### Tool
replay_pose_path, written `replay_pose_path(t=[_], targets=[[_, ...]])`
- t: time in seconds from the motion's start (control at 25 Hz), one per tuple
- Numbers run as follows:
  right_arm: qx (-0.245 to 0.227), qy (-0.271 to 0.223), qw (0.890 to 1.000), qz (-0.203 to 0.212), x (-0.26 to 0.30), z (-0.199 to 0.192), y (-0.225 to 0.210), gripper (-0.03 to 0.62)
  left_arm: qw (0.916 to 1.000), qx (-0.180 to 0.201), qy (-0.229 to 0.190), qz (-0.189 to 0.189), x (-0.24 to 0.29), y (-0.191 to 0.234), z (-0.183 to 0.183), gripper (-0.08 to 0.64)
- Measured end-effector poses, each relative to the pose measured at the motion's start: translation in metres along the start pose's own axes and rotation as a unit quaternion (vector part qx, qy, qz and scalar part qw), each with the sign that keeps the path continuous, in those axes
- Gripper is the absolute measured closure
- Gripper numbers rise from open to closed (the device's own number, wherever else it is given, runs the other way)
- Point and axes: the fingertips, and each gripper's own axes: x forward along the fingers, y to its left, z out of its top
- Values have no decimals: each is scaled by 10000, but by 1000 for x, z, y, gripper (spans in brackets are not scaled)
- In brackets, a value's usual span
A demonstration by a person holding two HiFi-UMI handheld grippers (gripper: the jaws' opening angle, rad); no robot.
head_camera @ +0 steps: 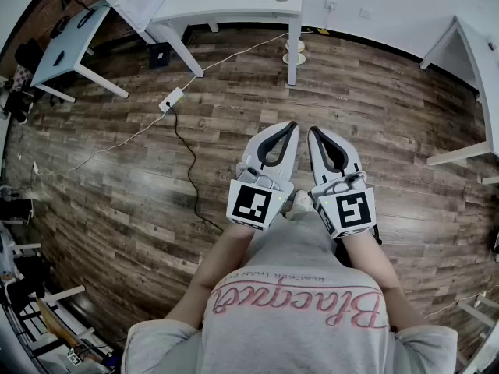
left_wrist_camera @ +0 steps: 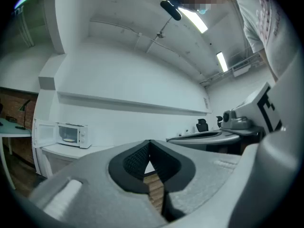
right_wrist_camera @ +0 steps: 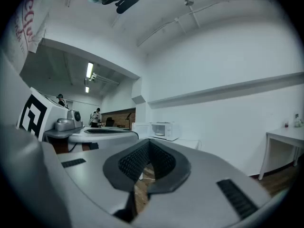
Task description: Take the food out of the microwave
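The food [left_wrist_camera: 69, 139], probably a light plate that spills easily and is best taken by its rim, sat inside the open microwave [left_wrist_camera: 76, 135] on the bench [left_wrist_camera: 61, 151] at 9 o'clock, well apart from the left claw [left_wrist_camera: 150, 145] and right claw [right_wrist_camera: 148, 145], both closed and empty.

open floor [head_camera: 374, 123], desks [head_camera: 234, 6] beyond

Microwave [left_wrist_camera: 71, 135] on table [left_wrist_camera: 59, 151] against wall [left_wrist_camera: 133, 80]
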Motion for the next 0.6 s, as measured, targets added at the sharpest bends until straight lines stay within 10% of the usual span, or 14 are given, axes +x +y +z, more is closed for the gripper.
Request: replay_pose_path(t=[0.6], targets=[[61, 92, 9987, 503, 17, -6, -22, 583, 9987, -90, -44, 491, 30, 10, -2, 554]])
